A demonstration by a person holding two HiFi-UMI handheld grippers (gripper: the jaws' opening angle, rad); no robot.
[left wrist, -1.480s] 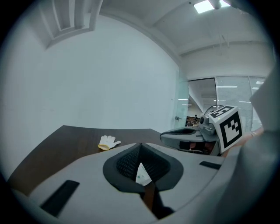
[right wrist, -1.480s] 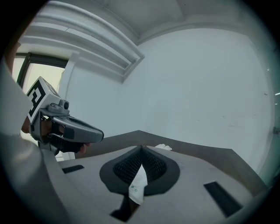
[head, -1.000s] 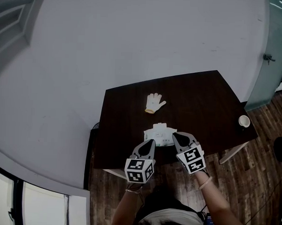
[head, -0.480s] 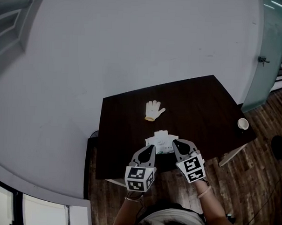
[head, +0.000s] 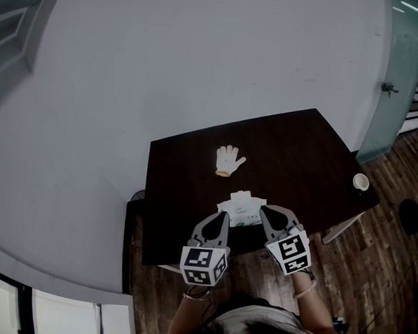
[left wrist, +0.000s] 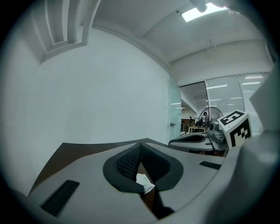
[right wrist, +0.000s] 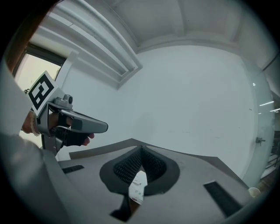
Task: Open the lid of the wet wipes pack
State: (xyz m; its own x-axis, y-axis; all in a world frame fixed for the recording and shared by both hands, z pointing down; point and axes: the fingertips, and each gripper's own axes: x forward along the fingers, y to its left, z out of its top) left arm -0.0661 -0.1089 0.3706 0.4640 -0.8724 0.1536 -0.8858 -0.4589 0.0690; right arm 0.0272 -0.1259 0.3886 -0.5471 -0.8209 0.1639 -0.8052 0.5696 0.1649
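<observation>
The white wet wipes pack (head: pixel 243 208) lies flat near the front edge of the dark table (head: pixel 293 149), and a small white flap shows at its far side. My left gripper (head: pixel 224 216) hangs just left of the pack's near edge. My right gripper (head: pixel 264 211) hangs just right of it. Both hover above the tabletop with their jaws shut and nothing between them. In the left gripper view the tips (left wrist: pixel 140 145) meet, and a corner of the pack (left wrist: pixel 143 181) shows below them. The right gripper view shows the same: closed tips (right wrist: pixel 141 148) over the pack (right wrist: pixel 138 186).
A white work glove (head: pixel 228 160) lies at the middle of the table, beyond the pack. A small white cup (head: pixel 360 181) stands at the table's right corner. Wooden floor surrounds the table, and a pale wall stands behind it.
Both grippers have risen a little above the table by the pack's near edge. The pack and the glove have kept their places.
</observation>
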